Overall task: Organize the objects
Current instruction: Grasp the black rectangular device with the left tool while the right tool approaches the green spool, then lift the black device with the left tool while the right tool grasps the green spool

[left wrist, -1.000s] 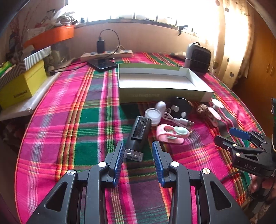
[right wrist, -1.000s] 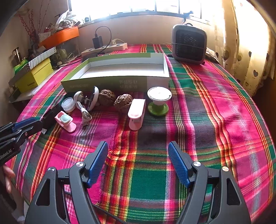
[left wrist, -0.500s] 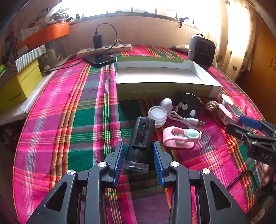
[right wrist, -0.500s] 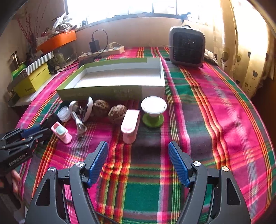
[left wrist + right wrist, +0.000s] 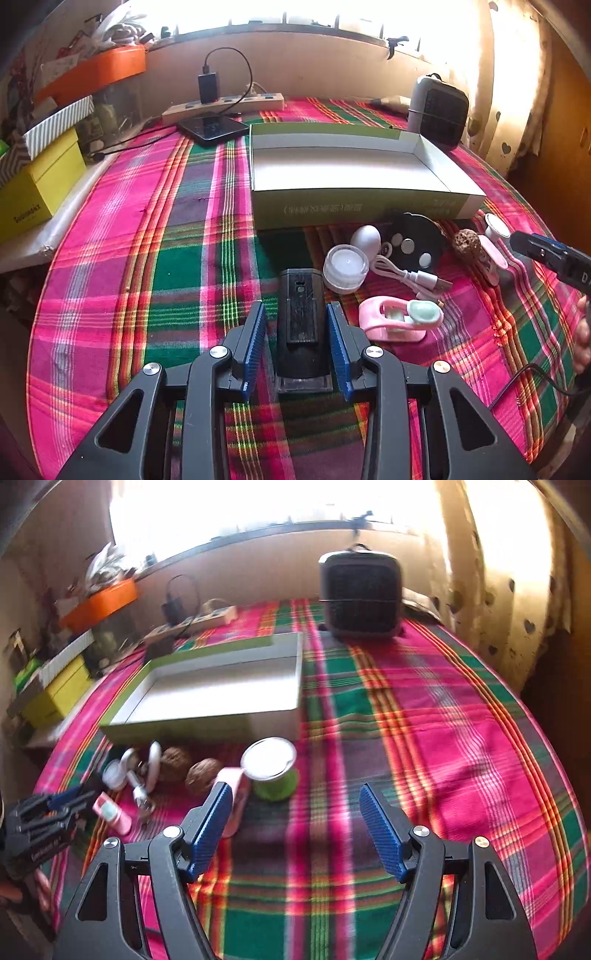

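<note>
Beside black device (image 5: 298, 318): white jar (image 5: 346, 266); pink clip (image 5: 400, 320); cable (image 5: 410, 275)

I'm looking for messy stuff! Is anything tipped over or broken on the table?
Nothing looks broken or spilled. The small things, such as the black device between the left gripper fingers and the pink clip, simply lie loose before the empty box.

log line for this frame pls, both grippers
left gripper: open, straddling black device, not clamped | right gripper: open, holding nothing, above tablecloth | open box: nothing inside
</note>
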The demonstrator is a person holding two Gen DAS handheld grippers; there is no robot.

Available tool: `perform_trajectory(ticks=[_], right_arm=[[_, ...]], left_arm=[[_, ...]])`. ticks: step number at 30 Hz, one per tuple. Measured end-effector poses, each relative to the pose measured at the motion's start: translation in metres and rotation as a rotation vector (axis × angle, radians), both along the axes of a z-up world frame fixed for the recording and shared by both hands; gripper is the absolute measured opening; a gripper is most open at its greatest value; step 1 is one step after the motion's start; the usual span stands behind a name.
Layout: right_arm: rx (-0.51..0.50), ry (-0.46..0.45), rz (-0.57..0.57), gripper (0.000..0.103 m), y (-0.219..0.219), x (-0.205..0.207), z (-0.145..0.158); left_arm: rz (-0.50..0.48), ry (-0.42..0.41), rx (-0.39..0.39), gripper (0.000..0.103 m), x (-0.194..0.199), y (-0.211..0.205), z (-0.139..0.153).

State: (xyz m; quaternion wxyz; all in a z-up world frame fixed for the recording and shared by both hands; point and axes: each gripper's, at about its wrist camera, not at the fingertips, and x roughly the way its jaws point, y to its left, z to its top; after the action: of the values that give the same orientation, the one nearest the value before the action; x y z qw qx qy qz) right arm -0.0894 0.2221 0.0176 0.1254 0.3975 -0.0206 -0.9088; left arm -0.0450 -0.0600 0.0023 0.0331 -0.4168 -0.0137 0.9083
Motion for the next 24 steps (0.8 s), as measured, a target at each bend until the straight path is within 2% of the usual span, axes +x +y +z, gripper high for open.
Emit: perform_trajectory(ticks=[14,17,24], right_arm=[[0.040,0.000,0.037,0.063,-0.016,-0.025,-0.004],[0.037,-0.013,0.051,0.057,-0.017,-0.027,-0.006],[0.023,-0.020,0.057,0.053,-0.015,-0.030,-0.010]], left_arm=[[-0.003,-0.002,0.014,0.032,-0.008,0.001,0.000],[-0.002,-0.003,0.019,0.032,-0.008,0.000,0.000],[-0.010,-0.011,-0.024,0.032,-0.004,0.003,0.000]])
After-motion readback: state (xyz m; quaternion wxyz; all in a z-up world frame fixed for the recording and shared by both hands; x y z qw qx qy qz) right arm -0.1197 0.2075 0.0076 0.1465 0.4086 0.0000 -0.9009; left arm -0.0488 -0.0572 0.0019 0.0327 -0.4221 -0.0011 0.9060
